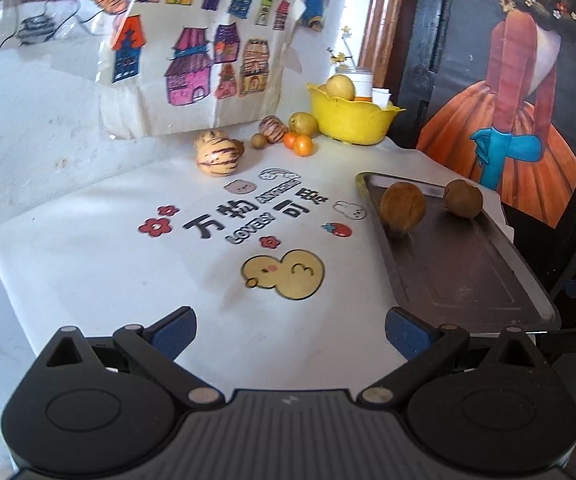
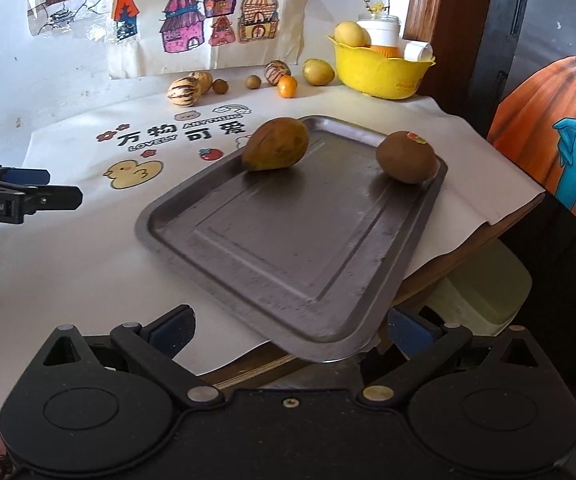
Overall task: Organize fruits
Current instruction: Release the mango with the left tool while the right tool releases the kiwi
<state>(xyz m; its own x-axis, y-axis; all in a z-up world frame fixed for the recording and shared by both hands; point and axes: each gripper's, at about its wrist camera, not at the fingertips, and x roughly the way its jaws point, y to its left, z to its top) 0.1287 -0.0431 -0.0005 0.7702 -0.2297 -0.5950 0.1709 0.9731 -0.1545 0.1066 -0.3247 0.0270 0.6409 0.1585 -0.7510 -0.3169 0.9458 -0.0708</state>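
While both claws hang over the near edge of the table, neither has hold of anything. From its own wrist camera the left gripper (image 1: 289, 334) has its blue-padded fingers spread wide above the white printed cloth (image 1: 88, 264), with only bare cloth between them. The metal tray (image 1: 459, 272) lies at its 1 o'clock, close by, and carries two brown fruits at its far end: a larger brown fruit (image 1: 403, 209) by the tray's left rim and a kiwi (image 1: 463, 198) just right of it, apart from each other.

Seen from the right wrist camera, the right gripper (image 2: 289, 334) is likewise fully spread and empty, with the tray's near corner lying between its fingers in that view; whether they touch it I cannot tell. The larger brown fruit sits at its 12 o'clock and the kiwi, bearing a small sticker, at 1 o'clock, both well apart from the fingers.

Further back near the wall, loose fruit lies in a row: striped melons (image 2: 184, 90), small brown fruits (image 2: 220, 86), an orange (image 2: 287, 86) and a yellow-green fruit (image 2: 318, 72). At the row's right end stands a yellow bowl (image 2: 379, 74) holding a yellow fruit (image 2: 349, 34).
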